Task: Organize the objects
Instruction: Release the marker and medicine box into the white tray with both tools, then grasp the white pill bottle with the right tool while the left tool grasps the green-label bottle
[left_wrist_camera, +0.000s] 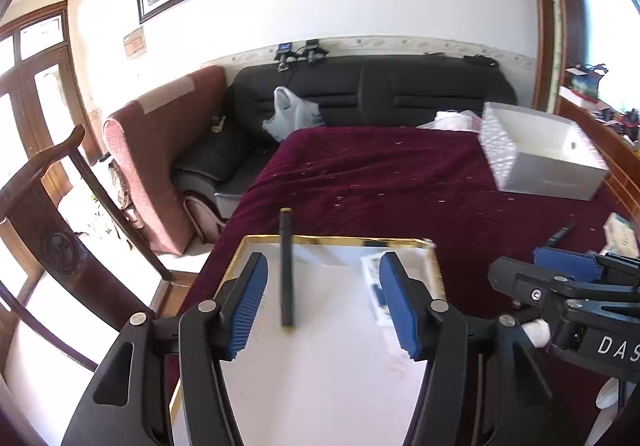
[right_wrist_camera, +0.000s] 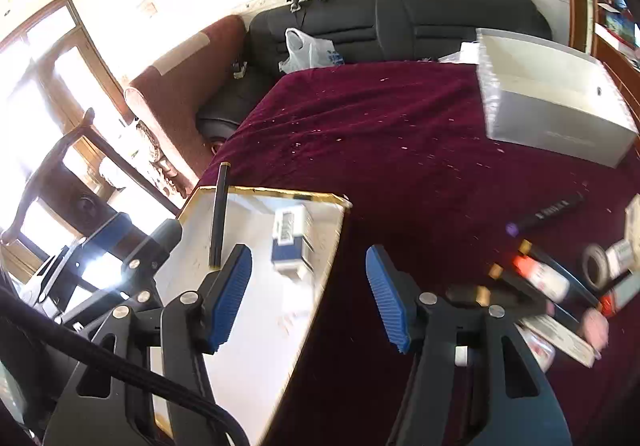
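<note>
Black pen (left_wrist_camera: 286, 266) x1 in gold-rimmed tray (left_wrist_camera: 332, 241), left tool (left_wrist_camera: 323, 302) + right tool (right_wrist_camera: 308, 296) both spread, empty

We see daylight entering through the glazed wooden doors (right_wrist_camera: 44, 85) at left, blown out to pure white in the right wrist view, where glare washes over the dark carved wooden chair (right_wrist_camera: 60, 173). A second overexposed window (left_wrist_camera: 604, 5) glows at upper right in the left wrist view. The gold-rimmed white tray (left_wrist_camera: 320, 366) reflects brightly. Motion blur softens the slim black pen (left_wrist_camera: 286, 270) and the cluttered small items (right_wrist_camera: 560, 286) at right (labels unreadable). Fisheye distortion bows the white wall (left_wrist_camera: 360, 5) and darkens all corners.
</note>
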`<control>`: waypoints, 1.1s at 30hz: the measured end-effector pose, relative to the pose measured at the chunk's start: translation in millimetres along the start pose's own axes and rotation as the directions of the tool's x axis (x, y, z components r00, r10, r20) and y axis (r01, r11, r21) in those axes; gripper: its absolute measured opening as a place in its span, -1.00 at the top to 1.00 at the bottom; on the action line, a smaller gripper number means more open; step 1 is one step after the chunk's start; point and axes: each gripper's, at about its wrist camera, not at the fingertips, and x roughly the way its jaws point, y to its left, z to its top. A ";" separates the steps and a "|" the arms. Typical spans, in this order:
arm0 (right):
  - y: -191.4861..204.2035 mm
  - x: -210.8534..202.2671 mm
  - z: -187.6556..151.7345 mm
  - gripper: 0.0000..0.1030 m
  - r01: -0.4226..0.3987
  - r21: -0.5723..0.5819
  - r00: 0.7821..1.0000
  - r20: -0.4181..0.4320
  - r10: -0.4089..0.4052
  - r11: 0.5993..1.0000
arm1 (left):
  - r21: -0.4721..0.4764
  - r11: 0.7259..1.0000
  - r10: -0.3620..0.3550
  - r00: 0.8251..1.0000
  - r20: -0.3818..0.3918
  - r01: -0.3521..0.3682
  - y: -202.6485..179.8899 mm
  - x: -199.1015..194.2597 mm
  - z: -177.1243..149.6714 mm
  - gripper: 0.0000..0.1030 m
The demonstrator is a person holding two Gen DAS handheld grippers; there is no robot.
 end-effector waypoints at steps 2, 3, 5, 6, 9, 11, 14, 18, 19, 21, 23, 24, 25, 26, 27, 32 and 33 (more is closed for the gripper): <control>-9.5 -21.4 -12.2 -0.15 0.031 -0.009 0.999 0.025 -0.031 0.999 | -0.001 1.000 -0.030 1.000 0.004 0.030 -5.0 -15.3 -4.3 -0.03; -13.7 -30.3 -17.3 -0.15 0.058 -0.018 0.998 0.036 -0.057 0.998 | -0.003 0.999 -0.054 0.999 0.003 0.054 -7.2 -20.8 -6.6 -0.03; -24.7 -49.8 -30.2 -0.30 0.169 -0.053 0.984 0.062 -0.166 0.984 | -0.012 0.995 -0.103 0.995 -0.002 0.103 -12.4 -39.2 -11.4 -0.02; -34.2 -59.6 -38.7 -0.34 0.245 -0.065 0.968 0.076 -0.240 0.967 | -0.020 0.993 -0.121 0.993 0.001 0.121 -13.1 -47.5 -13.0 -0.02; -78.5 -86.1 -69.6 -0.47 0.387 -0.030 0.920 0.082 -0.384 0.922 | -0.039 0.986 -0.158 0.986 0.059 0.160 -11.7 -79.1 -17.5 -0.04; -123.3 -100.4 -96.7 -0.47 0.442 0.043 0.896 0.037 -0.443 0.896 | -0.043 0.986 -0.156 0.982 0.104 0.161 -11.6 -98.1 -21.0 -0.19; -185.0 -110.2 -130.2 -0.47 0.523 0.123 0.852 -0.038 -0.523 0.843 | -0.041 0.986 -0.157 0.979 0.133 0.164 -17.5 -111.8 -25.2 -0.27; -233.4 -126.2 -156.8 -0.47 0.552 0.216 0.832 -0.080 -0.549 0.805 | 0.015 0.984 -0.178 0.982 0.070 0.177 -46.9 -101.6 -36.4 -0.27; -239.4 -130.2 -157.9 -0.47 0.527 0.247 0.847 -0.075 -0.526 0.814 | 0.024 0.982 -0.188 0.981 0.045 0.187 -54.5 -98.3 -40.0 -0.27; -240.9 -134.9 -153.7 -0.47 0.487 0.275 0.870 -0.063 -0.490 0.829 | 0.022 0.974 -0.226 0.974 -0.029 0.227 -69.5 -85.6 -46.7 -0.27; -237.2 -133.5 -144.7 -0.47 0.453 0.270 0.888 -0.055 -0.456 0.850 | -0.019 0.964 -0.265 0.959 -0.103 0.265 -80.0 -70.9 -54.1 -0.27; -232.5 -128.3 -140.3 -0.47 0.429 0.261 0.901 -0.054 -0.431 0.865 | -0.043 0.959 -0.283 0.950 -0.131 0.280 -83.4 -64.0 -57.2 -0.27; -226.0 -120.5 -134.3 -0.47 0.382 0.256 0.922 -0.051 -0.383 0.888 | -0.054 0.957 -0.291 0.946 -0.145 0.286 -87.2 -60.1 -60.5 -0.27; -221.7 -114.4 -132.2 -0.47 0.331 0.256 0.943 -0.049 -0.330 0.908 | -0.053 0.958 -0.288 0.946 -0.151 0.283 -90.5 -58.6 -63.8 -0.27; -218.4 -107.1 -127.6 -0.47 0.266 0.259 0.964 -0.051 -0.262 0.929 | -0.047 0.960 -0.281 0.947 -0.156 0.277 -93.0 -56.8 -67.2 -0.27; -198.7 -60.4 -92.1 -0.47 -0.016 0.275 0.999 -0.040 0.028 0.961 | -0.039 0.966 -0.260 0.947 -0.187 0.257 -93.1 -46.3 -80.3 -0.27; -192.2 -52.2 -87.1 -0.47 -0.022 0.259 0.998 -0.048 0.036 0.966 | -0.042 0.966 -0.259 0.946 -0.196 0.256 -92.1 -43.1 -81.8 -0.27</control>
